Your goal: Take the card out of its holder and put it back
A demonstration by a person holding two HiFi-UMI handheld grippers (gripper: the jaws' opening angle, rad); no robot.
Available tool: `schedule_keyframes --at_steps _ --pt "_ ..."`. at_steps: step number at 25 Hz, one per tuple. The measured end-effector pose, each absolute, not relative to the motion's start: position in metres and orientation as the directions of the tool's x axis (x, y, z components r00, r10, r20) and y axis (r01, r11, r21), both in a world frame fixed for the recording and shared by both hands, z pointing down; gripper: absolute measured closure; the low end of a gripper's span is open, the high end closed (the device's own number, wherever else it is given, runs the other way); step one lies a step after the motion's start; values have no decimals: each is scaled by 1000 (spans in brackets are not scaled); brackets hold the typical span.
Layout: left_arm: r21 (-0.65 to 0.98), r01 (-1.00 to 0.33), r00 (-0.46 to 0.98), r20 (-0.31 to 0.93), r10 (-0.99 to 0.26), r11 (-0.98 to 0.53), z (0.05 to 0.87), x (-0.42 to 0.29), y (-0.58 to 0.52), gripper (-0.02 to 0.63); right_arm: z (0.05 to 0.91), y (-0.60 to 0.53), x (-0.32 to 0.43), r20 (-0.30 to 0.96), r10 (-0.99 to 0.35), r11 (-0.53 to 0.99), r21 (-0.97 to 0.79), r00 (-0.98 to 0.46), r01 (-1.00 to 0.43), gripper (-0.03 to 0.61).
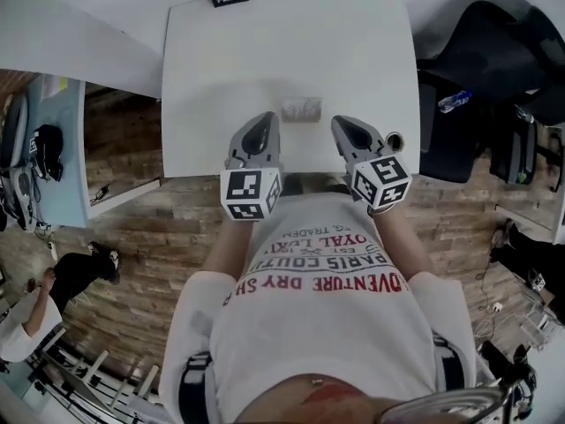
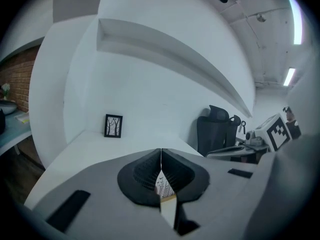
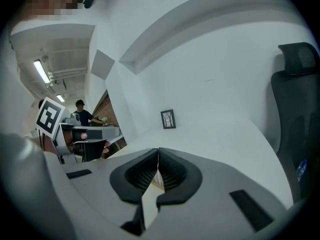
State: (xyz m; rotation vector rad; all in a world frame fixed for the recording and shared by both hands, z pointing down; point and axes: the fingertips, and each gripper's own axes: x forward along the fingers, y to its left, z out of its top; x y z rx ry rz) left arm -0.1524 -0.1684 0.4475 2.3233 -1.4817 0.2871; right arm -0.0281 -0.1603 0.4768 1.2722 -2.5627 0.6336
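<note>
left claw (image 2: pixel 161 153) and right claw (image 3: pixel 158 151) both clenched on nothing, jaw tips pressed together, card (image 1: pixel 302 107) standing in its holder (image 1: pixel 302 118) on the white tabletop (image 1: pixel 353 42) just ahead of both claws, between their tips, touching neither

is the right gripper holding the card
No, the right gripper is shut on nothing; the card stands on the table ahead of it.
</note>
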Motion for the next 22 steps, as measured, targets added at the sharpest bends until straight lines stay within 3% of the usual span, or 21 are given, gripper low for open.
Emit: schedule_keyframes --at_steps 10,18,20,22 --pt "230 -869 495 403 -770 -439 467 -161 -174 589 499 -155 -51 439 -633 578 -280 -638 -767 551" --pt "156 -873 479 445 -757 -461 483 -148 -184 589 528 -181 -37 506 -563 636 -238 -653 -734 546" --pt "169 -879 472 456 -755 -447 488 -148 -186 589 538 -187 -35 531 -532 655 -235 -659 -718 431" --pt "181 -883 465 468 -752 -433 493 -149 -188 589 548 -192 -36 550 -491 688 -231 -676 -688 422"
